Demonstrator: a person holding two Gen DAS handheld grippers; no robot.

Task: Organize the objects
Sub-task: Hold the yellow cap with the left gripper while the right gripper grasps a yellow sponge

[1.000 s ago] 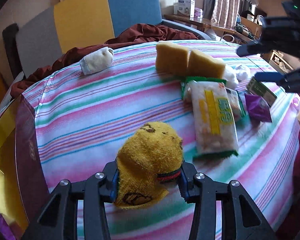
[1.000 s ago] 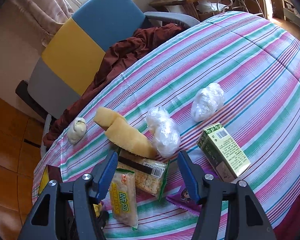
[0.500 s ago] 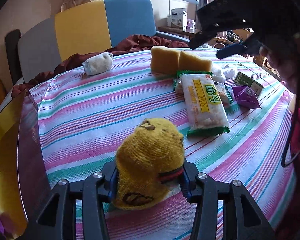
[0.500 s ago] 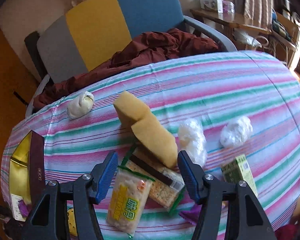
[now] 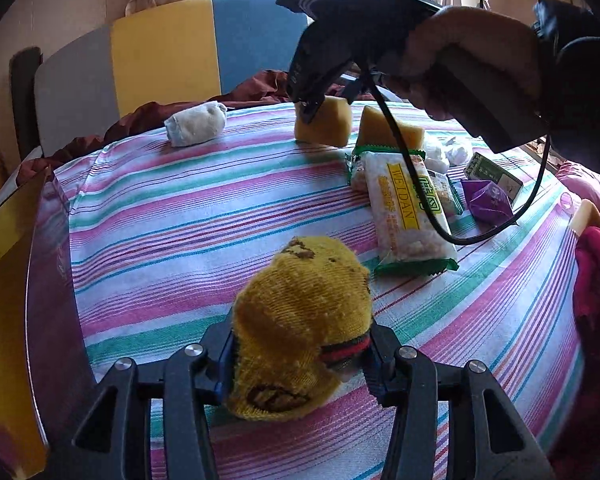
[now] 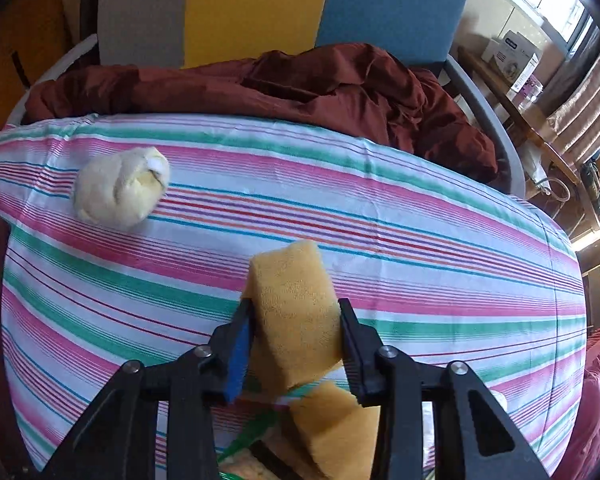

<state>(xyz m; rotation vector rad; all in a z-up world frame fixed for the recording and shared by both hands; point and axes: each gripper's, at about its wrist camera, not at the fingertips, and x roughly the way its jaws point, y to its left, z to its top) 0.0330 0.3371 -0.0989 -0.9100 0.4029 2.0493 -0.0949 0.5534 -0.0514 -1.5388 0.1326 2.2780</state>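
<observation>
porous sponge block (image 6: 296, 320), ribbed knit sock (image 5: 300, 336) (rolled)

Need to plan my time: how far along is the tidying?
Nothing looks sorted yet. In hand: the left tool is opening around the yellow sock, and the right tool is closing on a sponge. Left: the second sponge, white bundle, and snack packs.
</observation>
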